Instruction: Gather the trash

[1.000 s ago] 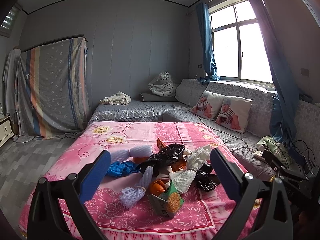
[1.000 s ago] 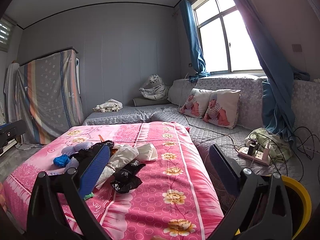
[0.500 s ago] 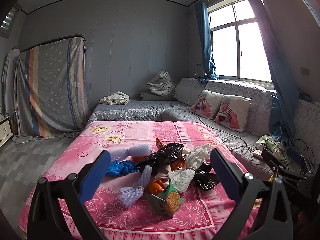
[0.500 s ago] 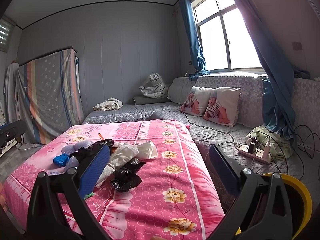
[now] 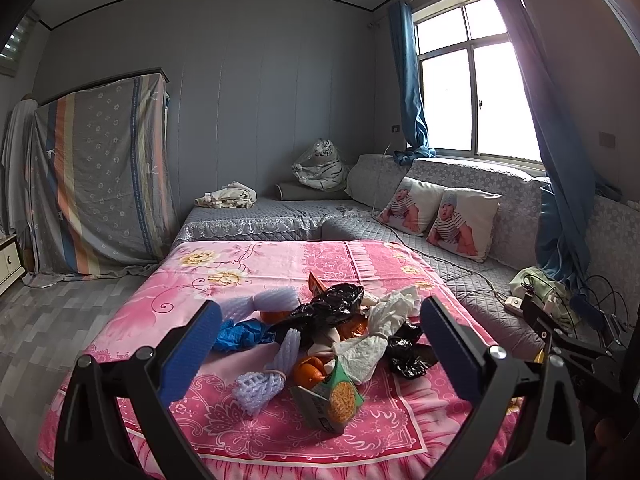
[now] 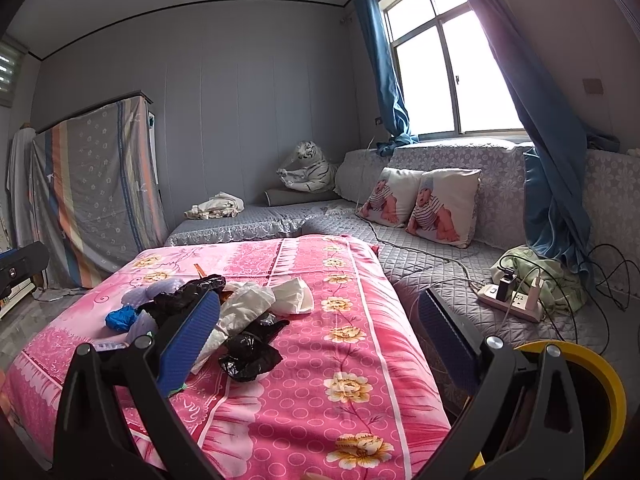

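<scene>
A heap of trash lies on a pink flowered cloth (image 5: 248, 264): a black plastic bag (image 5: 332, 304), white crumpled paper (image 5: 384, 320), a second black bag (image 5: 408, 354), a blue glove (image 5: 240, 334), purple foam nets (image 5: 256, 386), orange peel (image 5: 308, 368) and a green snack packet (image 5: 332, 394). My left gripper (image 5: 320, 354) is open and empty, just short of the heap. My right gripper (image 6: 320, 336) is open and empty, to the right of the heap; the small black bag (image 6: 250, 354) lies between its fingers. A yellow bin rim (image 6: 592, 384) shows at lower right.
A grey quilted mat (image 6: 436, 256) surrounds the pink cloth on the far and right sides. On it are two baby-print pillows (image 6: 420, 204), a power strip with plugs and cables (image 6: 512, 300), and a toy tiger (image 6: 308, 166). A covered cabinet (image 5: 100, 192) stands at left.
Both grippers have drifted slightly; the views shifted a little. Nothing was picked up or moved.
</scene>
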